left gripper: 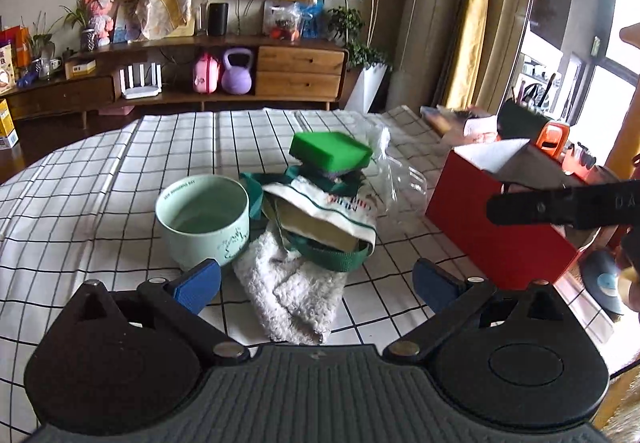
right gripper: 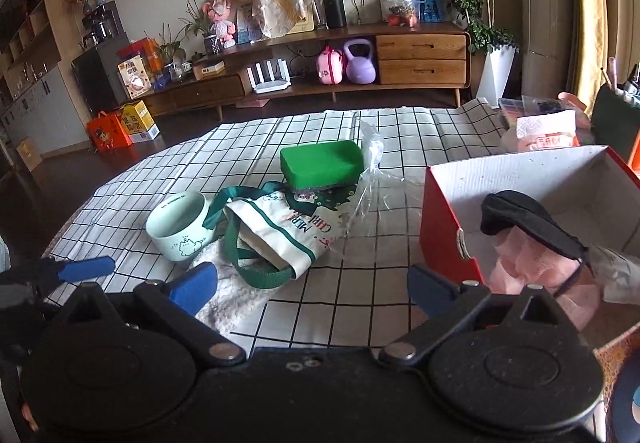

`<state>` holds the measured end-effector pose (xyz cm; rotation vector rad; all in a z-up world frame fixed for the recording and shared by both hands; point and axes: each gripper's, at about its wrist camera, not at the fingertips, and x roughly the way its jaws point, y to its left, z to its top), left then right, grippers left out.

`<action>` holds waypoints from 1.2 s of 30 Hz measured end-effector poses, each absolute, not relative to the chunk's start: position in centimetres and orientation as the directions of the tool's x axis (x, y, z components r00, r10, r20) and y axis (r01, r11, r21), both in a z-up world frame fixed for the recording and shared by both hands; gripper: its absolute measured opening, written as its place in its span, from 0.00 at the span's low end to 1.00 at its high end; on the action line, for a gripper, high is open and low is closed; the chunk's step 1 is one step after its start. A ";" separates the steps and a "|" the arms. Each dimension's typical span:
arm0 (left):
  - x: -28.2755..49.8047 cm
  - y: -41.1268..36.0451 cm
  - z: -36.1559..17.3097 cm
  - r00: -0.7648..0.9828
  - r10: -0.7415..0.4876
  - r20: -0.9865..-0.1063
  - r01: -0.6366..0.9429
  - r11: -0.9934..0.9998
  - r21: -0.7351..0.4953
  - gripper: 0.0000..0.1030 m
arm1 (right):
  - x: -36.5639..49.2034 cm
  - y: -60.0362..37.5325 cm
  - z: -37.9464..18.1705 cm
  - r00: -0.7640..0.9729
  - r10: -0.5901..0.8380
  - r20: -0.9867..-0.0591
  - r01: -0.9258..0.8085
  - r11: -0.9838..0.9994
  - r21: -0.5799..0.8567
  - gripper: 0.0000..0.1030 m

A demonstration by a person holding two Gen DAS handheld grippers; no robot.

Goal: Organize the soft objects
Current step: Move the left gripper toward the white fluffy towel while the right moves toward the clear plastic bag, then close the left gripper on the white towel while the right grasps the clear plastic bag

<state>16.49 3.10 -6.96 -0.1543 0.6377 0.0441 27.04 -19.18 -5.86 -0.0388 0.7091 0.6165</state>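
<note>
A white fluffy towel (left gripper: 288, 283) lies on the checked tablecloth (left gripper: 80, 203), partly under a cream tote bag (left gripper: 324, 215) with green straps. A green sponge (left gripper: 330, 153) rests on the bag's far end. My left gripper (left gripper: 316, 283) is open just above the towel, its blue pads on either side of it and not touching. In the right wrist view the towel (right gripper: 224, 295), bag (right gripper: 280, 231) and sponge (right gripper: 320, 163) lie left of centre. My right gripper (right gripper: 314, 287) is open over bare cloth, holding nothing. A red box (right gripper: 444, 227) holds a black and pink soft item (right gripper: 532, 227).
A mint cup (left gripper: 204, 219) stands against the towel and bag on the left. Crumpled clear plastic (left gripper: 384, 167) lies beside the sponge. The red box (left gripper: 492, 231) sits at the table's right edge. Clutter fills the far right corner. A wooden sideboard stands beyond the table.
</note>
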 end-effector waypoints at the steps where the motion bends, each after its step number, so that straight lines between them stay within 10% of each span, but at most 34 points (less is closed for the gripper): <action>1: 16.8 2.9 -7.3 0.799 -0.008 -0.601 -0.084 0.989 -0.124 1.00 | 27.5 -18.9 -6.0 0.589 0.515 -0.623 -0.544 0.823 0.166 0.97; 28: 22.8 2.2 -14.6 0.752 0.100 -0.651 -0.149 0.989 -0.020 0.98 | 39.8 -11.3 -11.5 0.608 0.366 -0.705 -0.530 0.848 -0.017 0.54; 36: 23.4 2.4 -15.2 0.740 0.113 -0.663 -0.154 0.988 -0.003 0.77 | 40.5 -10.8 -12.7 0.618 0.348 -0.705 -0.517 0.855 -0.031 0.34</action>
